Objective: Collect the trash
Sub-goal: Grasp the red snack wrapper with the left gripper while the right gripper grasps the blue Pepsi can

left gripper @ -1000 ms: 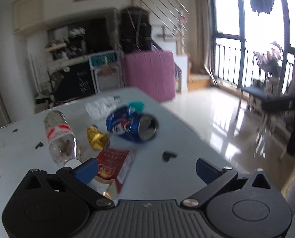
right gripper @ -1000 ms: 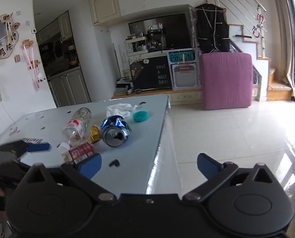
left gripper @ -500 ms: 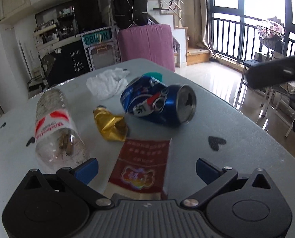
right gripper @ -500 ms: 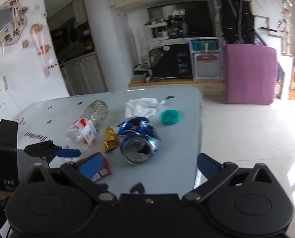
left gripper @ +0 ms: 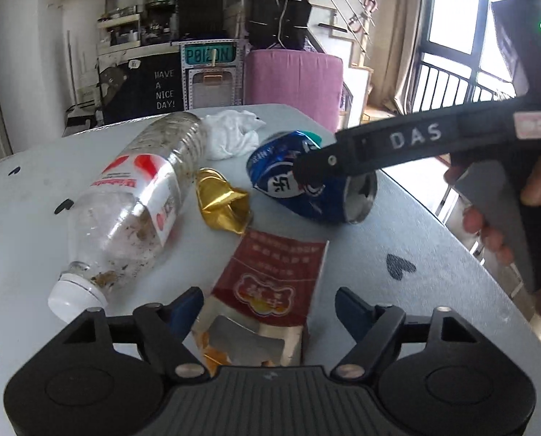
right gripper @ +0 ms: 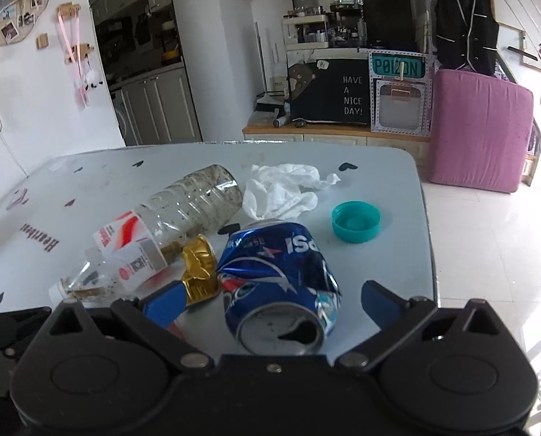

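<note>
Two wrist views look across a pale grey table (right gripper: pixel 397 189) printed with small dark hearts, where the trash lies bunched together. Largest is a clear ribbed plastic bottle (left gripper: pixel 136 203) on its side, grimy inside, with a red and white label and a white cap. Next is a crushed blue soda can (right gripper: pixel 277 276), shiny and dented, its open top facing the right camera. It sits between the blue pads of the right gripper (right gripper: pixel 274 299), whose jaws stand wide apart without touching it. Only the left view shows the flat red snack wrapper (left gripper: pixel 274 279), lying between the left gripper (left gripper: pixel 268 307) pads; those jaws are closing but not yet pressing on it. That view also shows the right gripper's black body from the side, reaching over the can, with the person's hand (left gripper: pixel 517 203) around its handle. A crumpled white tissue (right gripper: pixel 281 189) lies beyond the can. Touching the can's side is a crinkled gold foil scrap (right gripper: pixel 197 270). Only the right view clearly shows the round teal bottle cap (right gripper: pixel 355 221), open side up
</note>
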Available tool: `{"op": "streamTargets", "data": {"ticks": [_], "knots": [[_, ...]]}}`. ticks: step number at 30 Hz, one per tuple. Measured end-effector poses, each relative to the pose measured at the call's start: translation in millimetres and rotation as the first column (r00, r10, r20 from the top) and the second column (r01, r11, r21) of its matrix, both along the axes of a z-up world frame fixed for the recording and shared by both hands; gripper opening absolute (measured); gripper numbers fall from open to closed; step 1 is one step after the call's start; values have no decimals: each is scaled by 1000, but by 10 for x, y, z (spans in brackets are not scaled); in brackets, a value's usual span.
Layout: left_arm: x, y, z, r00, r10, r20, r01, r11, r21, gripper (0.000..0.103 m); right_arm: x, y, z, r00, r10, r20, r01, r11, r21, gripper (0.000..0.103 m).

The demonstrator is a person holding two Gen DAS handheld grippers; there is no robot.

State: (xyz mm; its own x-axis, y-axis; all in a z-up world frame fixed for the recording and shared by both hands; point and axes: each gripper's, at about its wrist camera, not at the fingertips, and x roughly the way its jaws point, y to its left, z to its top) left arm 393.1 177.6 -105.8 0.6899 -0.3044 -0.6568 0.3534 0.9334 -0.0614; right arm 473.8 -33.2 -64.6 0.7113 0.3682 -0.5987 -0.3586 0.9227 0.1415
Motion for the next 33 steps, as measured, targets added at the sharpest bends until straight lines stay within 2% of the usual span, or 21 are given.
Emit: {"op": "streamTargets", "data": {"ticks": [3, 6, 10, 11, 17, 24, 27, 28, 30, 31, 33], "knots": [[-1, 14, 15, 1000, 12, 8, -12, 1000, -10, 78, 66, 18, -36, 1000, 3, -10, -3, 1000, 8, 101], [2, -15, 25, 1000, 4, 11, -4, 1000, 1, 76, 110, 65, -87, 999, 18, -31, -18, 1000, -7, 91], [10, -73, 15, 1000, 8, 10, -9, 1000, 28, 63, 82, 115, -97, 1000, 24, -17, -24, 999, -39, 76], [1, -73, 16, 1000, 9, 11, -9, 1000, 29, 63, 75, 126, -96, 1000, 20, -14, -21, 999, -49, 75], [-44, -136, 34, 1000, 11, 19, -11, 999, 47, 57, -8, 161, -73, 999, 35, 5, -34, 994, -103, 73], [-94, -277, 63, 999, 27, 29, -29, 995, 95, 57, -170, 131, -63, 998, 61, 19, -58, 990, -127, 72], [-108, -365, 50, 998, 29, 48, -35, 990, 133, 64, -187, 118, -48, 999, 49, 10, -47, 992, -115, 72], [-103, -391, 47, 998, 30, 51, -37, 989, 144, 73, -191, 120, -50, 999, 50, 7, -49, 992, -115, 72], [-86, -434, 39, 998, 30, 57, -38, 988, 150, 74, -199, 114, -44, 998, 57, -3, -57, 993, -107, 72], [-79, -441, 40, 998, 28, 54, -36, 989, 145, 73, -197, 99, -44, 998, 54, -11, -55, 994, -94, 72], [-62, -437, 48, 998, 27, 49, -33, 991, 127, 62, -197, 60, -48, 999, 41, -23, -43, 997, -69, 71]]}}
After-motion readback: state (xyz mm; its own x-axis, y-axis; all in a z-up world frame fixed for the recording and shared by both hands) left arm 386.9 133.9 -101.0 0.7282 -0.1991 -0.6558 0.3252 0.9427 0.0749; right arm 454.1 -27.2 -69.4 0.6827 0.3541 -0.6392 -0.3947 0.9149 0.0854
